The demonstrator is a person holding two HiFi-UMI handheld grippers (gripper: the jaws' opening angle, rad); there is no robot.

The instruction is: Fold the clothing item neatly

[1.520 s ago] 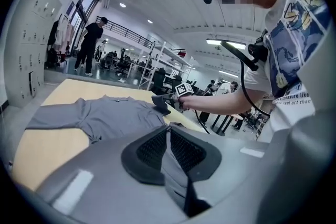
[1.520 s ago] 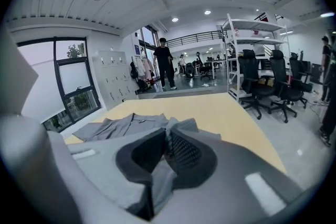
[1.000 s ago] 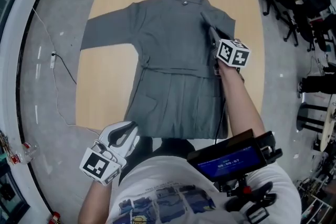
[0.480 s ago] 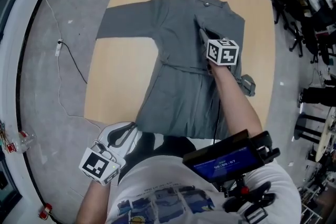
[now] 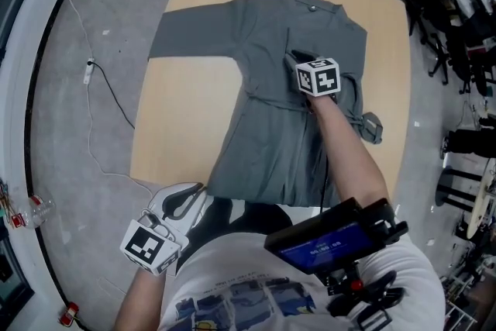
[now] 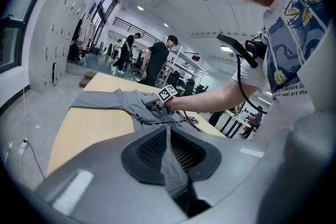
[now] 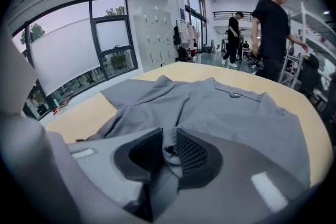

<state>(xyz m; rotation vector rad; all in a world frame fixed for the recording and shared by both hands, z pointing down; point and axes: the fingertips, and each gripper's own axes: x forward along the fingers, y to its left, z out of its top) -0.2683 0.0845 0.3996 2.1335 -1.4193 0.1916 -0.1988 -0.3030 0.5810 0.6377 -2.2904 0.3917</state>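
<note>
Right gripper (image 7: 169, 148) rests low on the chest of a grey long-sleeved garment (image 5: 263, 143). Its jaws have just been opening and stand slightly apart. A fold of grey cloth lies between them, apparently no longer pinched. Left gripper (image 6: 168, 136) sits close to our body at the near hem, jaws closed on a thin strip of the same cloth.

We see the garment spread front-up on a pale wooden table (image 5: 182, 120), collar far from us and hem at the near edge. One sleeve (image 5: 194, 35) stretches out flat to the left. The other appears to be folded in across the chest, where the right gripper is. A waist tie (image 5: 271, 103) crosses the middle.

To do this step well, we judge the right jaws should let go only once the folded-in sleeve lies flat with its edge running straight down the body. Meanwhile the left gripper keeps the hem taut so nothing bunches.

We can read no brand or label on the garment. The marker cube (image 5: 318, 77) carries only black-and-white squares. The chest-mounted screen (image 5: 322, 248) shows pale digits too blurred to read.
</note>
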